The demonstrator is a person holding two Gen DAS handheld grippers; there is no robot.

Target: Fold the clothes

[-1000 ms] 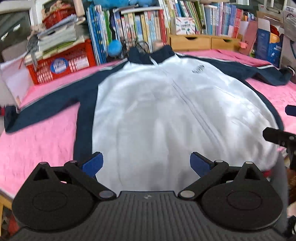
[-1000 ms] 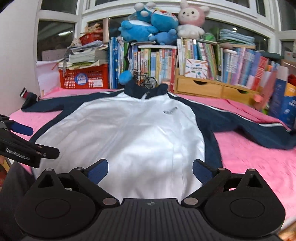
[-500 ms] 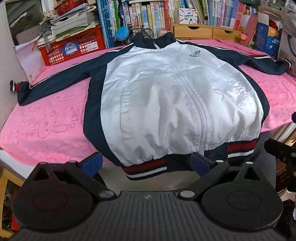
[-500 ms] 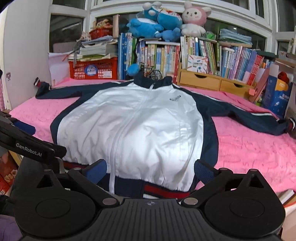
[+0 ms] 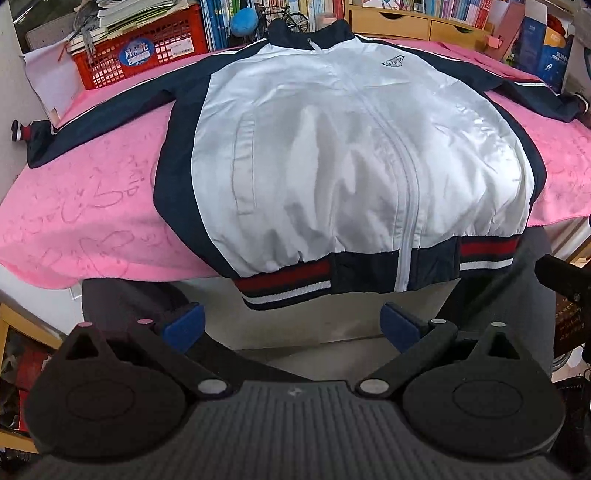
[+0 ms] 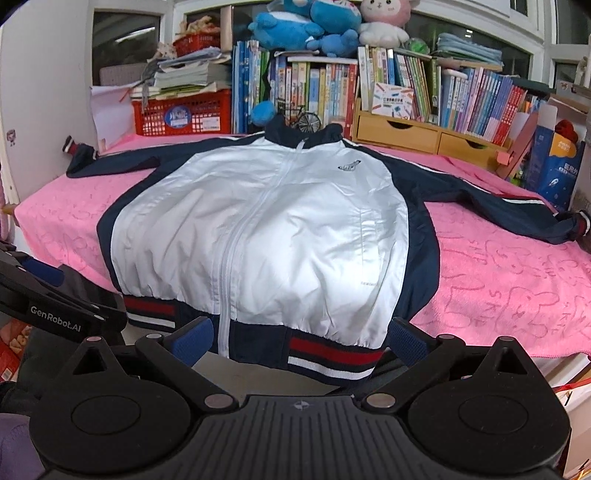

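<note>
The left gripper (image 5: 292, 326) has its two blue fingers (image 5: 183, 325) spread wide apart, and they hold nothing. It hangs in the air just in front of the bottom edge of the jacket (image 5: 343, 155), not touching it. The right gripper (image 6: 300, 338) is wide open too, and it is empty. Its blue fingers (image 6: 193, 339) sit right by the striped band (image 6: 334, 356) at the bottom of the jacket, but I cannot tell if they touch it. The jacket is white in the middle with dark blue sides and sleeves. It lies flat and zipped up on a pink blanket (image 6: 509, 295), with both sleeves stretched out to the sides. Its red, white and blue bottom band hangs a little over the near edge. Behind the jacket stand a red basket (image 6: 183, 114), rows of books (image 6: 314, 92) and some soft toys (image 6: 317, 26).
</note>
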